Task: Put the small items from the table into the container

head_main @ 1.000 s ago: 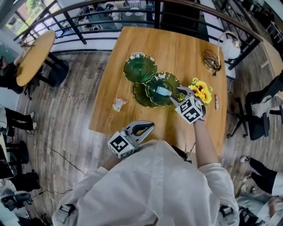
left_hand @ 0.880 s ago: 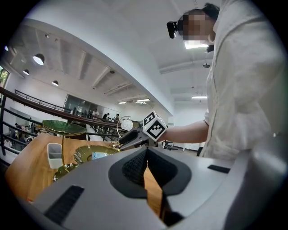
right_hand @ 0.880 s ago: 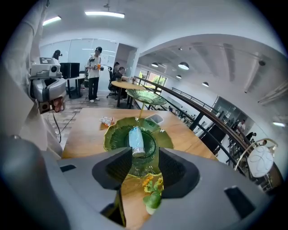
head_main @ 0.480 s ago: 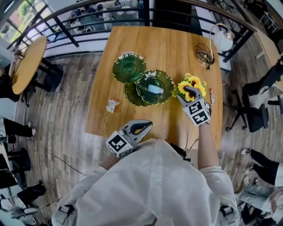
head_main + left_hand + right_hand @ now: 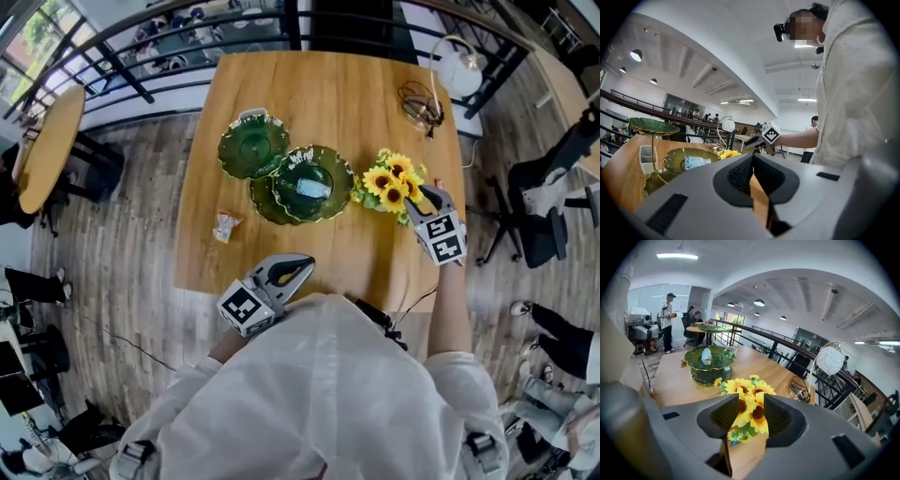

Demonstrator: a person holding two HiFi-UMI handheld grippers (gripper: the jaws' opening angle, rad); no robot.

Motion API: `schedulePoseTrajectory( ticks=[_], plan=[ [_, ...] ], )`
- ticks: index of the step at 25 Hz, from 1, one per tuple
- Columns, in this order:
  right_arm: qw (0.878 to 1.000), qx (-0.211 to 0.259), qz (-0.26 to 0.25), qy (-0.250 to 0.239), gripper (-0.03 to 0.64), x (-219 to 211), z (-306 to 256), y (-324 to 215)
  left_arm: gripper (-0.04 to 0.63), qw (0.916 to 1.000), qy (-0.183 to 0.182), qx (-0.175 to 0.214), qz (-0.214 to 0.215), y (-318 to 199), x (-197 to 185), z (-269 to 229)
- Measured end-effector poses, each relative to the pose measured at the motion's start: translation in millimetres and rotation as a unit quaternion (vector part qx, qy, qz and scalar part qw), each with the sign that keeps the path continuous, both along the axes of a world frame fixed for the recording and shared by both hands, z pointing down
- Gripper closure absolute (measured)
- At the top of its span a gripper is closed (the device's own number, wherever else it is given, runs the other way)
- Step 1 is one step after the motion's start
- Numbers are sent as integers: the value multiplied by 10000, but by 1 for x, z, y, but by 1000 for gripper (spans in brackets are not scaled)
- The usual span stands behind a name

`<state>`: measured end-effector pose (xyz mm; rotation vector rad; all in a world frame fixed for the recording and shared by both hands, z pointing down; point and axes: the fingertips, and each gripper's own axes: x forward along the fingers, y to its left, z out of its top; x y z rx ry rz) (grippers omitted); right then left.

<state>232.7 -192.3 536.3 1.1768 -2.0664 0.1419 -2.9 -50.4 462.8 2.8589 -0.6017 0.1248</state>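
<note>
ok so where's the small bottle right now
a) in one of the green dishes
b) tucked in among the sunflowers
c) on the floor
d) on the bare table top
a: the small bottle lies on its side inside the green dish next to the sunflowers.

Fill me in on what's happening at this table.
A person works over a table with a gripper in each hand. The right gripper is open at the sunflowers. Its jaws have just closed a little, with the blooms ahead between them but not pinched. The left gripper is shut and empty near the table's near edge. One small item lies in the green tiered dish; a wrapper is on the tabletop.
</note>
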Motion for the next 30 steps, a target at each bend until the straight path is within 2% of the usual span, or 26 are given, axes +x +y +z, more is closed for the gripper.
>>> schedulePoseTrajectory(
  ticks=[7,13,21,30],
  plan=[
    [9952,-200,883,-375,457,78,21,-2,588,9999,-66,-70,-115,-4,0,3],
    [9860,-607,1454,-553,465,126,59,-5,588,9996,-148,-135,-211,-9,1,6],
    [9779,-1156,1684,-436,465,146,110,-8,588,9988,-281,-247,-317,-15,1,11],
    [9700,-1462,1908,-354,466,167,138,-16,588,9979,-338,-381,-391,-22,4,18]
  ],
)
